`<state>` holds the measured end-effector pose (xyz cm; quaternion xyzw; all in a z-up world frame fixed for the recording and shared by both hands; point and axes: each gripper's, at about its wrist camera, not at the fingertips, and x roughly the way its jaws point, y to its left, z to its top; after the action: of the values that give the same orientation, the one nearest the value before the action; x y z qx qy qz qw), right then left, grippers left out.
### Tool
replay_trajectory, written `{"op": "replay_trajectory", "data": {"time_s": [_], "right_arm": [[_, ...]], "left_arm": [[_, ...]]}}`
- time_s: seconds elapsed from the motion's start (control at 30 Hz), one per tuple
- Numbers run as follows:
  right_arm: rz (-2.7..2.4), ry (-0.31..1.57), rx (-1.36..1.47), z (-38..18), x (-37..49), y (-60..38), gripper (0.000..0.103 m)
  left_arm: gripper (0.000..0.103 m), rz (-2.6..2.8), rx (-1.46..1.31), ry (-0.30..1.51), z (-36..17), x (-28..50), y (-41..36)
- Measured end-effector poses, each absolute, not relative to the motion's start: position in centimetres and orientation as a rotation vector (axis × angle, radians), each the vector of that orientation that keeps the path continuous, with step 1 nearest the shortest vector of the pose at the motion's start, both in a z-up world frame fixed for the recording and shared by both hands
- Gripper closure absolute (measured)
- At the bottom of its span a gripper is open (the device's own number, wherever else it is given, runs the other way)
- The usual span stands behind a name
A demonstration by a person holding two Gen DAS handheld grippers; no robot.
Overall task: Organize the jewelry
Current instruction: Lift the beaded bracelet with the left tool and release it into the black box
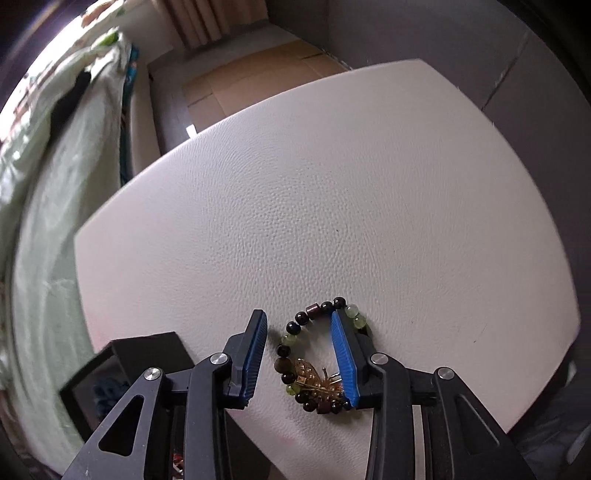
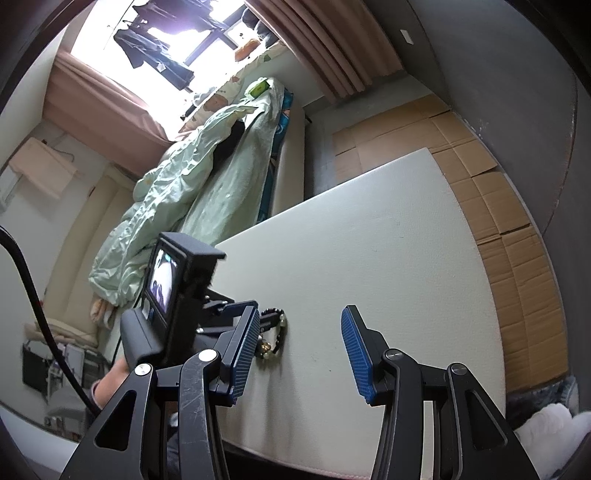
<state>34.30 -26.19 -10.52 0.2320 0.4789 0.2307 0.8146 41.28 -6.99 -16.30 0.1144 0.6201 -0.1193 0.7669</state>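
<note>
White table (image 1: 332,184): left gripper (image 1: 300,334) spread wide, straddling bead bracelet (image 1: 291,343).

place: home bedroom | evidence: a pale green duvet (image 2: 177,192) is lying rumpled on a bed; pink curtains (image 2: 332,48) are hanging by a bright window (image 2: 155,33); flattened cardboard (image 2: 498,206) is covering the floor

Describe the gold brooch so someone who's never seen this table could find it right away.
Start at the white leather-textured table and look at its near edge, where the open left gripper straddles a beaded bracelet. The gold brooch lies on the bracelet's near side. It is the only metallic, winged piece among round dark and green beads.
</note>
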Motion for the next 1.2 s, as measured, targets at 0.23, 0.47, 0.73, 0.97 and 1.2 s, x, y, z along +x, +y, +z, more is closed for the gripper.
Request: {"op": "replay_trajectory", "data": {"time_s": [0.23,0.47,0.73,0.97,1.2], "right_arm": [[0.493,1.036,0.482,-10.7,34.3,-26.1,0.056],[0.494,1.052,0.463,-10.9,34.4,-25.4,0.056],[0.487,1.088,0.432,-11.8,34.9,-24.5,0.056],[0.502,1.116,0.373,-12.4,34.8,-22.8,0.056],[0.532,1.137,0.295,-13.1,34.6,-20.5,0.056]], "left_arm": [[0.093,-0.280,0.212,1.307,-16.3,40.5,-6.9],[0.095,-0.292,0.140,1.285,-15.6,39.9,-6.3],[0.095,-0.344,0.022,1.183,-11.1,37.8,-4.9],[0.095,-0.377,-0.063,1.082,-7.4,36.1,-3.7],[0.095,-0.347,-0.142,1.004,-5.3,34.5,-1.1]]}}
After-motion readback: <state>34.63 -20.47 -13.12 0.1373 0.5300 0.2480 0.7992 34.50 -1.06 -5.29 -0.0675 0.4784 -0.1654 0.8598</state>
